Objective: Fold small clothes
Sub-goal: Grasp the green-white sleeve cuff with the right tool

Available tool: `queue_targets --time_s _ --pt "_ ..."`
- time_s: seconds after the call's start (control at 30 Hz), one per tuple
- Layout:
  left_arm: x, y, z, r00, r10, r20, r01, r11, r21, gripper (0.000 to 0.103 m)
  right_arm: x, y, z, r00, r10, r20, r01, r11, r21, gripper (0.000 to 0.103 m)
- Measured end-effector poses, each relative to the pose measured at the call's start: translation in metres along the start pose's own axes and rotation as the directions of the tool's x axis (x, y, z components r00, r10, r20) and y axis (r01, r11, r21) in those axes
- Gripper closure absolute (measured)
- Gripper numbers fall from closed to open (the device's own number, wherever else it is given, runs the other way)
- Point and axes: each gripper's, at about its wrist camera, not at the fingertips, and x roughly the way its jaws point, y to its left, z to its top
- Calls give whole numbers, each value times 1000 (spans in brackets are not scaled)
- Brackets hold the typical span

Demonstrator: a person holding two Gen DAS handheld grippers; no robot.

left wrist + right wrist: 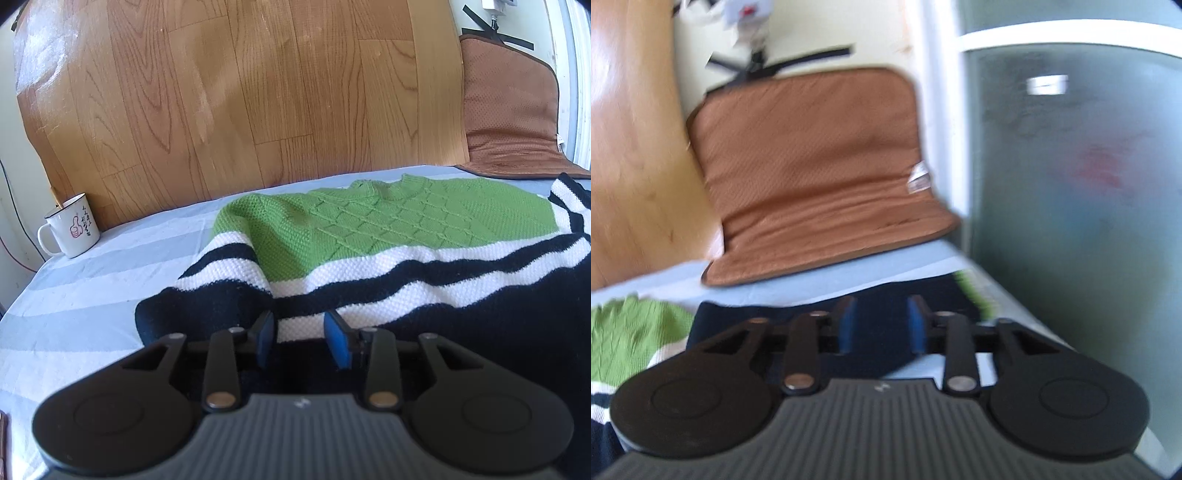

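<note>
A knitted sweater with a green top, white and black stripes and a dark navy lower part lies spread on the striped pale blue sheet. My left gripper hovers low over its striped edge by the left sleeve. The blue pads stand apart, with white knit showing between them and nothing pinched. In the blurred right wrist view, my right gripper is open above the sweater's navy sleeve. Green knit shows at the lower left there.
A white enamel mug stands at the sheet's far left, against a wood-grain panel. A brown cushion leans on the wall at the far right corner. A frosted glass door borders the right side.
</note>
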Motion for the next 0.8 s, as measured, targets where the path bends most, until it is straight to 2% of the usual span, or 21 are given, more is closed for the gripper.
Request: queue_targets --time_s 0.1,0.23,0.3,0.37,0.47,0.5,0.53,0.57,0.63,0.7,0.8 --pt "0 3 0 1000 -5 0 5 1000 -3 68 0 -26 1 1000 -9 -14 11 991 135 58" --pt "0 3 0 1000 -7 0 7 1000 -4 68 14 -52 -7 990 97 -102 -55 933 356 57" --pt "0 3 0 1000 -8 1 8 1000 -3 67 32 -52 -11 983 134 -125 -70 906 416 57" --pt "0 3 0 1000 -9 1 9 1000 -2 67 49 -48 -11 984 112 -141 -38 896 443 57" --pt "1 4 0 1000 -11 2 11 1000 -1 66 69 -46 -8 990 100 -95 -44 880 474 58" --pt "1 4 0 1000 -11 2 11 1000 -1 66 74 -44 -7 992 91 -90 -38 881 472 61" --pt "1 4 -1 1000 -10 2 10 1000 -1 66 78 -41 -5 993 71 -94 -20 887 461 69" --pt "1 3 -1 1000 -10 2 10 1000 -1 66 83 -39 -3 992 39 -119 18 895 445 94" --pt "1 3 -1 1000 -9 2 9 1000 -1 66 72 -43 -2 996 18 -86 23 891 453 94" --pt "1 3 -1 1000 -9 2 9 1000 -2 66 46 -41 1 1000 -27 3 23 901 432 94" --pt "0 3 -1 1000 -9 3 9 1000 -1 66 0 -45 -4 990 -94 107 45 922 385 94"
